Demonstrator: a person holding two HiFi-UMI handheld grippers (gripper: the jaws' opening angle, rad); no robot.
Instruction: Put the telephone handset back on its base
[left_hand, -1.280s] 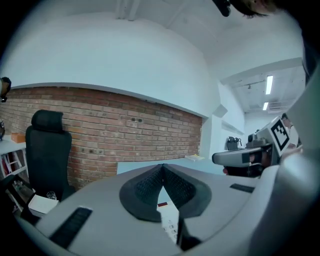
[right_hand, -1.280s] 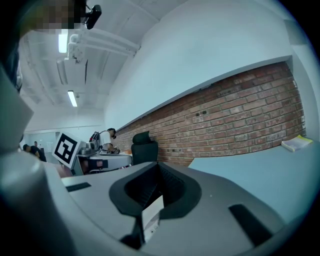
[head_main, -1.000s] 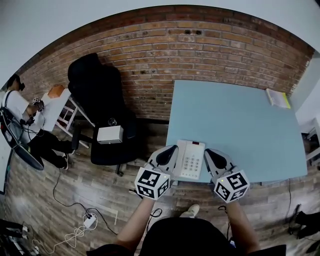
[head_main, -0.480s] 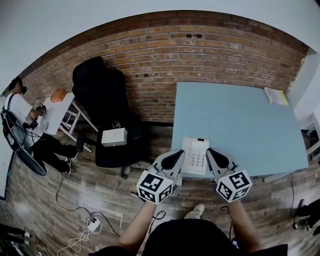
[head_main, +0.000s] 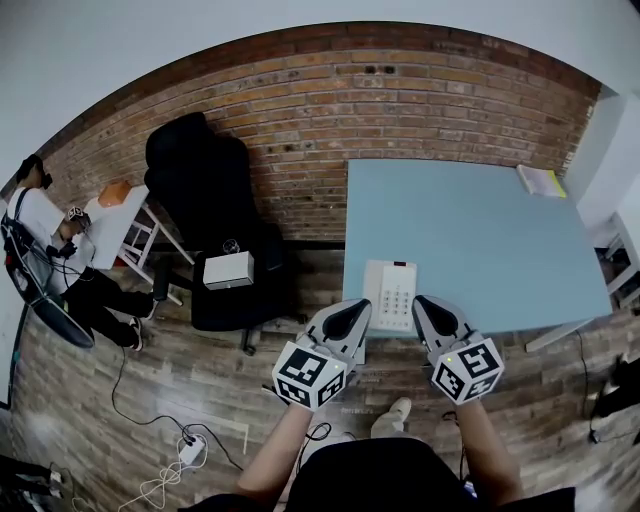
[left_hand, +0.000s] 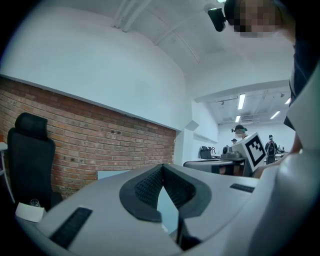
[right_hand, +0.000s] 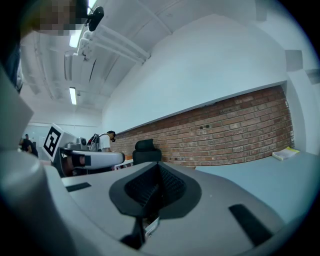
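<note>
By the telephone (head_main: 391, 295), left hand-held gripper (head_main: 352, 312) and right hand-held gripper (head_main: 430, 308) are closed, empty.

Head view overhead, gripper views low, forward — brick wall (head_main: 400, 110) shared

- Left gripper (head_main: 345, 318) sat low in the frame, just left of centre, nose angled up and right, its jaws pressed together with nothing between them.
- Right gripper (head_main: 430, 312) was level with it, just right of centre, nose tipped up and slightly left, jaws likewise closed and empty.
- Left forearm (head_main: 272, 455) and right forearm (head_main: 482, 452), both bare, rose from the bottom edge, converging slightly toward the grippers.
</note>
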